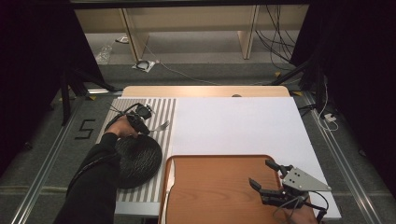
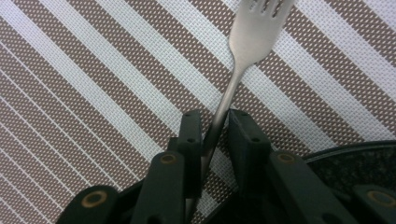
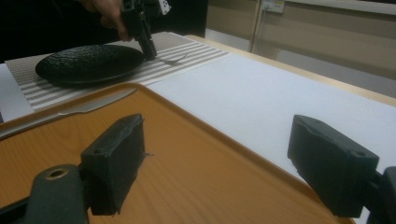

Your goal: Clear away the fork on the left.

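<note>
Now the left tongs (image 2: 215, 122) pinch the silver metal fork's (image 2: 243, 56) handle on the striped placemat (image 2: 93, 93) near the counter's far-left corner, so lifting comes next; right tongs (image 1: 267, 176) hang spread.

Plate (image 1: 137, 161) sits on the placemat (image 1: 163, 112) at the bench's left, fork (image 1: 161, 125) on the mat just beyond it, tray (image 1: 215, 186) near and to the right, knife (image 3: 70, 112) on the tray's left edge.
</note>
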Motion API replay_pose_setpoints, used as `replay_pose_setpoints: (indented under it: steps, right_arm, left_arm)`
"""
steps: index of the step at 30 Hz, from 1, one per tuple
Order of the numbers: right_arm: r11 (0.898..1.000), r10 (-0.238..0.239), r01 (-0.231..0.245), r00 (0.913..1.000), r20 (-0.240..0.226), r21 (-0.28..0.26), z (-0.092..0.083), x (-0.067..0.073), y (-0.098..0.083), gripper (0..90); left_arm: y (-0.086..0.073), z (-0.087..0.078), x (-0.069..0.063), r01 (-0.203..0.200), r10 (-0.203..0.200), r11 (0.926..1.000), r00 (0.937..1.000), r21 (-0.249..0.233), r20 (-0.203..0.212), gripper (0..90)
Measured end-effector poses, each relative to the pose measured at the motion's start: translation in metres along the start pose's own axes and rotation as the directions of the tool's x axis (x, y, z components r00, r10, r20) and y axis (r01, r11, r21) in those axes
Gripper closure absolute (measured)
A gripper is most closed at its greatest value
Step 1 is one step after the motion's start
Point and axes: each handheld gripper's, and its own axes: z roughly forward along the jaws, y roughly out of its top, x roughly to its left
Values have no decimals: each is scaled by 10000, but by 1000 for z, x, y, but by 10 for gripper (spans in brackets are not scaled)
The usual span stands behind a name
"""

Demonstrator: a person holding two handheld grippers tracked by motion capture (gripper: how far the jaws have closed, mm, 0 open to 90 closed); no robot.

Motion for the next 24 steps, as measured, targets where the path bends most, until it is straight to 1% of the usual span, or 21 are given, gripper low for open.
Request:
replay_pose_setpoints:
  steps: [4,6,8,12,14,15,16,17,18,19,20,21,24]
  right_arm:
    - [10000,2,-2,10000,-8,-3,0,0,0,198]
    - [10000,-9,9,10000,1,1,0,0,0,198]
    - [10000,29,-29,10000,-27,-70,1,0,0,198]
    - [10000,8,-9,10000,-42,-52,1,1,0,198]
    - [10000,-10,10,10000,-31,-75,1,0,0,199]
    - [10000,-2,2,10000,-36,-73,1,1,0,198]
    - [10000,3,-3,10000,-39,-15,0,1,0,198]
    - [10000,17,-17,10000,-36,-58,1,1,0,198]
    - [10000,10,-10,10000,-42,-47,1,1,0,198]
    - [10000,-10,10,10000,-23,-73,1,0,0,198]
    - [10000,-7,6,10000,-21,-36,1,0,0,198]
    - [10000,-7,7,10000,-18,-32,1,0,0,198]
    - [10000,7,-7,10000,-33,-79,1,1,0,198]
  left_arm:
    - [0,0,-1,-102,102,9999,9999,20,23,784]
    - [0,0,-2,-177,177,9998,9998,18,65,816]
    - [0,0,-2,-144,144,9999,9999,3,84,833]
    - [0,0,-3,-251,251,9997,9997,-12,-43,841]
    - [0,0,-3,-139,138,9999,9998,-80,-154,843]
    - [0,0,-3,-165,162,9998,9993,-94,-329,844]
    - [0,0,-3,-165,162,9998,9993,-94,-329,844]
    - [-1,-2,-2,-190,174,9996,9976,-228,-671,844]
    - [-1,-2,-2,-190,174,9996,9976,-228,-671,845]
    - [-1,-5,0,-141,108,9988,9975,-465,-699,845]
    - [-2,-6,0,-149,111,9986,9971,-499,-754,845]
    - [-2,-8,1,-279,231,9983,9955,-514,-918,845]
    - [-2,-13,3,-269,168,9961,9927,-840,-1196,845]
